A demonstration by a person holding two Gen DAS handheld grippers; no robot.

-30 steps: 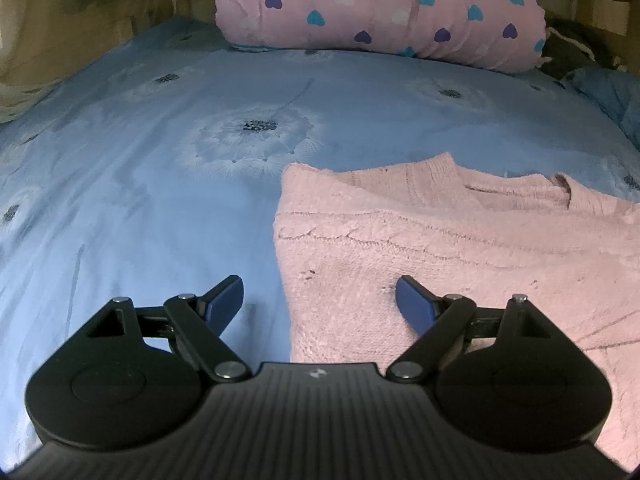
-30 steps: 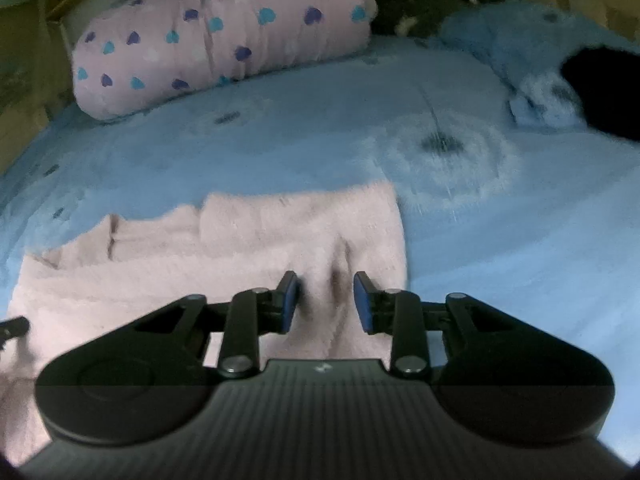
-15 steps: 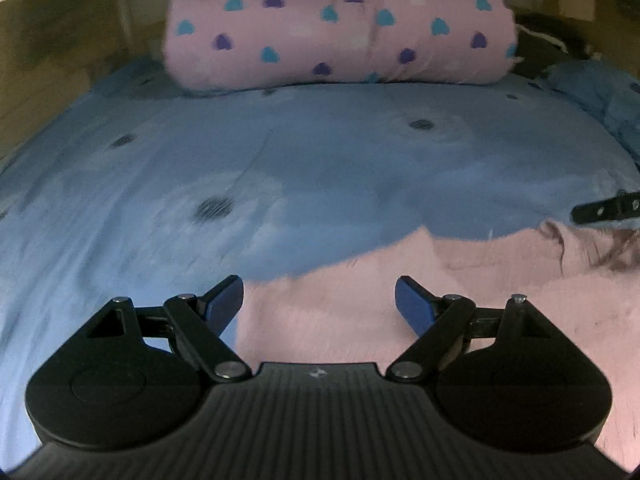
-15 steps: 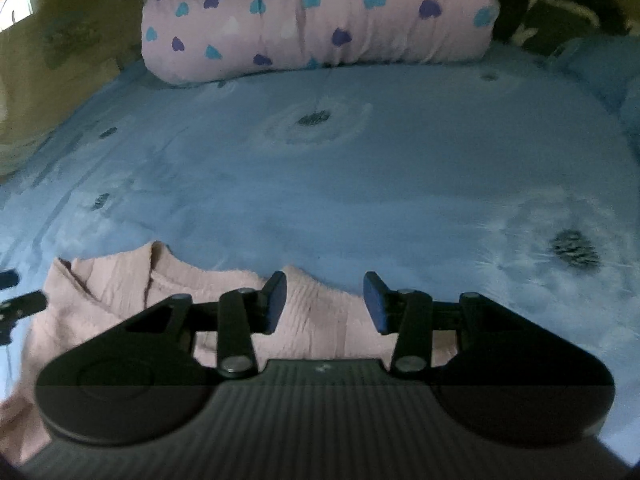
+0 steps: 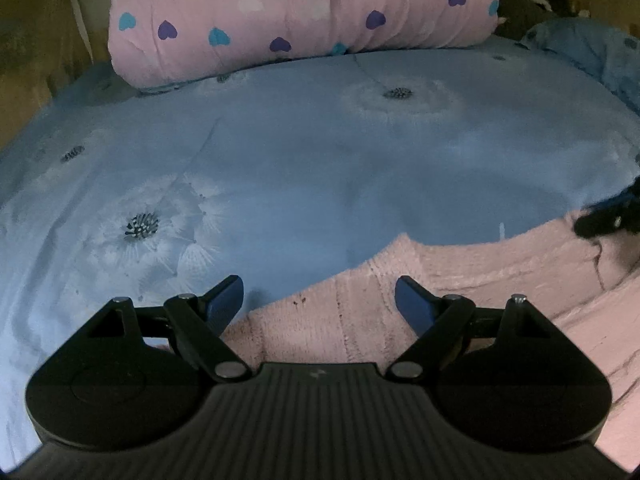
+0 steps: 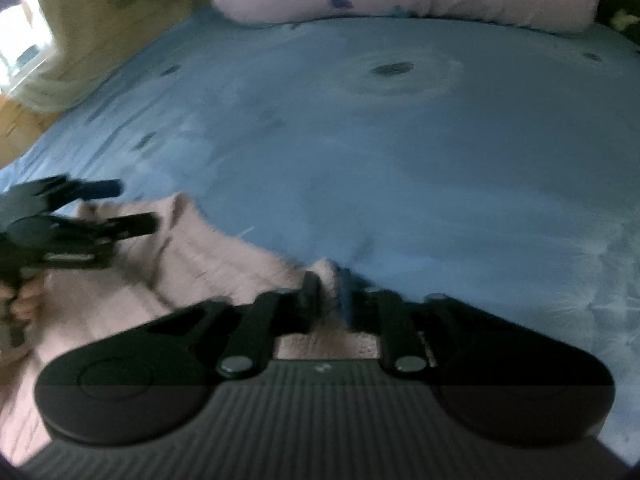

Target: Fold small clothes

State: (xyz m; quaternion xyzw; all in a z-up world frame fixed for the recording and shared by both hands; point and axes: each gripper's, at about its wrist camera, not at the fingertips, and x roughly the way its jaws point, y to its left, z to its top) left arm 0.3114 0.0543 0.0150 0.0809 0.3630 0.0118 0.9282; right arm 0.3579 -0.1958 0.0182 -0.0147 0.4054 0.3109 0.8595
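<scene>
Your left gripper [image 5: 319, 300] sits at the bottom of its frame, jaws spread wide, nothing between the pads; a corner of the pink knit sweater [image 5: 460, 280] lies under the gap. Your right gripper [image 6: 329, 298] is pinched tight on a small peak of that sweater's edge, lower centre of its view. The sweater spreads from there toward the lower left of the right view, and fills the lower right of the left view. Picture is smeared in the right view; detail is soft.

Beyond the knit: a blue bedsheet [image 5: 300, 160] with pale dandelion prints, lightly creased, filling the middle of both frames. A hand [image 6: 20, 304] shows at the left edge of the right view, behind the other gripper.

Far end, top of frame: a rolled pink quilt with purple and teal hearts [image 5: 304, 12]. Upper right, a crumpled blue blanket [image 5: 592, 52] with something dark behind it. Upper left of the right view: a beige curtain [image 6: 100, 28] and a bright window strip [image 6: 24, 20].
</scene>
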